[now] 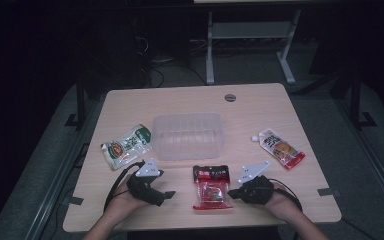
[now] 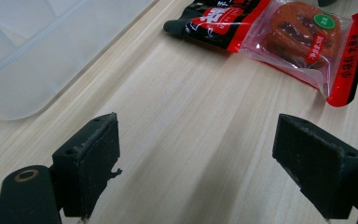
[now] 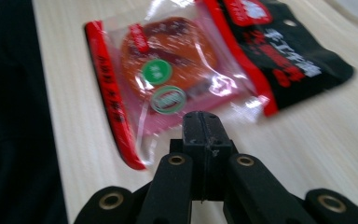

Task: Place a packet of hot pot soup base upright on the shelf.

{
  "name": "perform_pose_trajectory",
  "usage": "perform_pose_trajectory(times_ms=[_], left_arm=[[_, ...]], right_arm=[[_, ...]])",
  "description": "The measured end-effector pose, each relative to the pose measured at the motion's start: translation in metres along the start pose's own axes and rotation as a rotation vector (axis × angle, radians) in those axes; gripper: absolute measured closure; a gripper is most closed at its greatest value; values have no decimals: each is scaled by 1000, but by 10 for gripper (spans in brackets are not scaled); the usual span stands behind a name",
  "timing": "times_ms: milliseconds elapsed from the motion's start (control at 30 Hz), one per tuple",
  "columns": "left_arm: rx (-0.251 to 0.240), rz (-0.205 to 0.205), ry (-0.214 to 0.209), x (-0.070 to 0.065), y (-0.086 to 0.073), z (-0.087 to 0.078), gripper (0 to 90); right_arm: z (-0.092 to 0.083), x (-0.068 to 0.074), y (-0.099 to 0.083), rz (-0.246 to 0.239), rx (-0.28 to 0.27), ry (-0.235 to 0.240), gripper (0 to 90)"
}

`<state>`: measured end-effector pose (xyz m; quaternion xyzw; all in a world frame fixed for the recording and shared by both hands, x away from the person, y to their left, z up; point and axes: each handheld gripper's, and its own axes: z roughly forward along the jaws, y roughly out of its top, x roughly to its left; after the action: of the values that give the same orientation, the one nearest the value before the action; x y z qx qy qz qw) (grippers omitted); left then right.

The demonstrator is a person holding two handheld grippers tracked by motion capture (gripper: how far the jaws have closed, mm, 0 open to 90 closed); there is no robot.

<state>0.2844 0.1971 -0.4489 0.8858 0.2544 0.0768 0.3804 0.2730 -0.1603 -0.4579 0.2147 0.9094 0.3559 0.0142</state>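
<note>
The jaws of the right gripper (image 3: 200, 122) are pressed flat together with nothing between them, their tip just short of the near edge of the red snack packet (image 3: 168, 79), which lies flat on the pale wooden surface (image 3: 307, 140). In the high view the right gripper (image 1: 236, 194) sits in the person's right hand (image 1: 280, 202) at the near edge, pointing across at the packet's right side. The jaws of the left gripper (image 2: 198, 163) stand wide apart, empty, with bare wood between the two black pads. In the high view the left gripper (image 1: 169, 195) is held low in the left hand (image 1: 125, 200), aimed toward the same packet from the other side and a little apart from it.

The red snack packet (image 1: 211, 187) lies between the two grippers, near the front middle of the surface; its clear window shows an orange-brown piece, and its far end is black with red print.

Farther back, at the centre, stands a clear plastic container (image 1: 188, 135). To its left lies a green and white pouch (image 1: 126, 146), close to the container's corner. Well off to the right lies a red and white spouted pouch (image 1: 280, 148). A small round grey cap (image 1: 230, 97) sits in the surface near its far edge.
</note>
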Motion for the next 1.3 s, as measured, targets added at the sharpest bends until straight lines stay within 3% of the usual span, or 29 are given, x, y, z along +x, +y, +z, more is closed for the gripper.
perform_pose_trajectory(times_ms=[133,167,367,400,533,900,1133,1200,1267,1300], left_arm=[[6,6,-5,0,1,0,144],[4,6,-6,0,1,1,144],[7,13,-8,0,2,2,144],[6,12,-10,-1,3,2,144],[1,11,-14,-2,3,2,144],[-3,19,-26,-3,4,1,156],[-16,23,-43,-7,6,-1,234],[-22,31,-58,-9,8,-3,315],[-24,33,-65,-10,9,-4,340],[-32,30,-78,-11,9,-5,402]], right_arm=[[6,6,5,5,1,41,900],[8,7,6,-23,13,42,900],[14,12,12,-33,13,63,900],[17,12,14,-63,8,66,900],[22,17,20,-59,8,84,900],[47,28,40,-110,-1,124,900],[63,36,55,-143,-7,146,900],[67,38,59,-154,-13,150,900],[66,37,59,-156,-17,147,900],[63,36,58,-152,-24,141,900]])
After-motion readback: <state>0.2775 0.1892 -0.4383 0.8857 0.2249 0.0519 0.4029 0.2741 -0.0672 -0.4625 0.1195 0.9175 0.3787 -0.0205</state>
